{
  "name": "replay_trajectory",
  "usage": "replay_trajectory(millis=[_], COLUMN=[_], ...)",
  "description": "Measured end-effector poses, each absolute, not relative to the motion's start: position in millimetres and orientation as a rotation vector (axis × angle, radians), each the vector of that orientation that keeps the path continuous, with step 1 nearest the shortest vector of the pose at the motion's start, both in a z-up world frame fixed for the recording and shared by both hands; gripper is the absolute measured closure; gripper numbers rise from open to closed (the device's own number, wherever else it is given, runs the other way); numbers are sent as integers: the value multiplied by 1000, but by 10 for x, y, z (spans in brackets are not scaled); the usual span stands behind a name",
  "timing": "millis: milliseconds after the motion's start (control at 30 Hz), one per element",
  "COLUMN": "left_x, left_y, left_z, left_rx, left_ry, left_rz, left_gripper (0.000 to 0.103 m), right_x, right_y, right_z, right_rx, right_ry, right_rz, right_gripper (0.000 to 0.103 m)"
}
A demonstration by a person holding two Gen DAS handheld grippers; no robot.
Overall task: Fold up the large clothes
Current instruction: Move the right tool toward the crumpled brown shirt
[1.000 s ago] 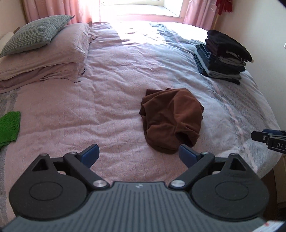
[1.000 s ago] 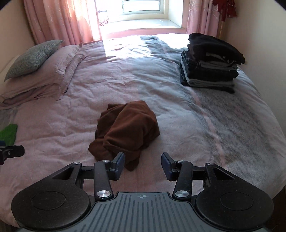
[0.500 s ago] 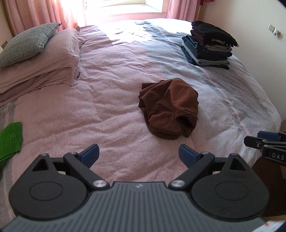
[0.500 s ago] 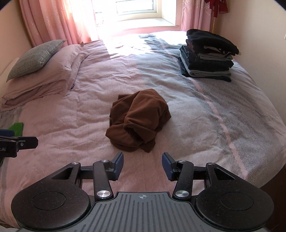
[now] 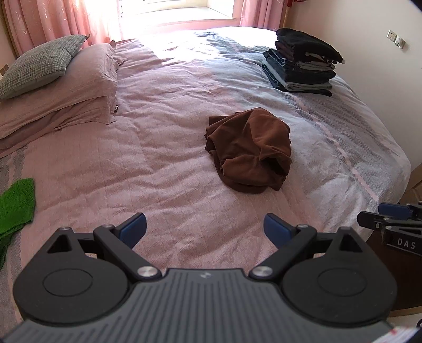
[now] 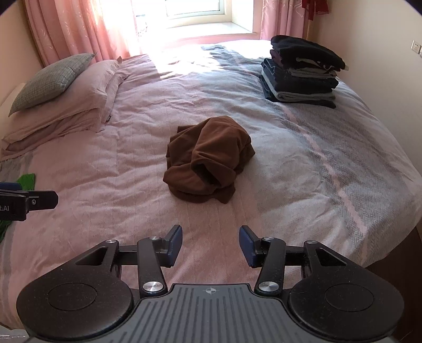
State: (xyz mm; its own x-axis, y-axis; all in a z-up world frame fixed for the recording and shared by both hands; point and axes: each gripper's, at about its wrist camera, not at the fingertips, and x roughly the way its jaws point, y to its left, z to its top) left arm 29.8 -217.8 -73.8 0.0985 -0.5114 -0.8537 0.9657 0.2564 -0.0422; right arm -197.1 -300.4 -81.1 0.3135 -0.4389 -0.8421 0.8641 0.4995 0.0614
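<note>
On the bed [image 5: 163,168], a crumpled brown garment [image 5: 249,149] lies beyond your left gripper [image 5: 205,227] and right gripper [image 6: 210,244], both jaws wide, empty.

A wide bed [image 5: 163,163] fills the room, covered by a pink spread that turns to grey herringbone stripes on its right side. At the head on the left, two pink pillows [image 5: 60,105] lie stacked, with a grey-green checked cushion [image 5: 39,66] resting on top, tilted. Pink curtains [image 6: 66,29] hang on both sides of a bright window [image 6: 195,10] (sunlight washes out the sill and the far bedding). A white wall socket [image 5: 395,41] sits on the cream wall at the right.
</note>
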Motion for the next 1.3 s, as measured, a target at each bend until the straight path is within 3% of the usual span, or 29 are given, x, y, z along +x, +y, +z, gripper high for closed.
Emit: replay_trajectory(millis=[733, 1300], left_x=[-215, 677], left_y=[-3128, -2865], left_z=[-933, -1581], left_rx=[571, 486], left_ry=[948, 1016], left_rz=[-1024, -713], left_gripper=[9, 9], right_x=[-2244, -1624], right_y=[-4365, -4605], right_z=[-900, -1611], right_rx=[471, 364], right_ry=[905, 974], right_rz=[-711, -447], right_gripper=[58, 58])
